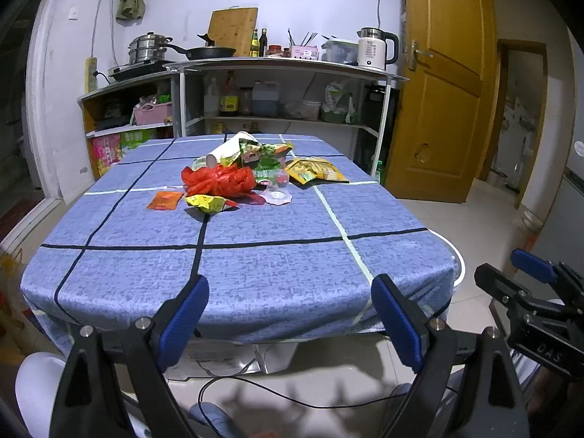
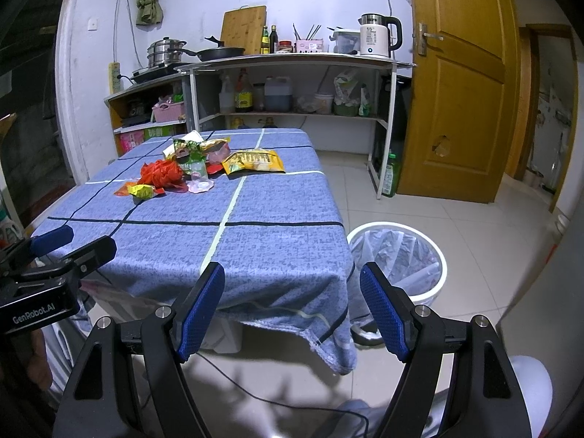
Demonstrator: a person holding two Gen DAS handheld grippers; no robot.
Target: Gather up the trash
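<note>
A pile of trash lies on the far half of the blue checked table (image 1: 255, 266): a red plastic bag (image 1: 219, 180), a yellow wrapper (image 1: 206, 203), an orange sachet (image 1: 165, 200), a yellow snack bag (image 1: 315, 171), green wrappers (image 1: 262, 153), a white paper tube (image 1: 226, 151) and a clear plastic cup (image 1: 279, 191). My left gripper (image 1: 290, 292) is open and empty at the table's near edge. My right gripper (image 2: 292, 288) is open and empty at the near right corner. A white bin with a clear liner (image 2: 398, 255) stands on the floor right of the table.
Kitchen shelves (image 1: 284, 69) with pots, bottles and a kettle (image 1: 374, 49) stand behind the table. A wooden door (image 1: 441, 84) is open at the right. A black cable (image 1: 292, 398) lies on the tiled floor below the grippers.
</note>
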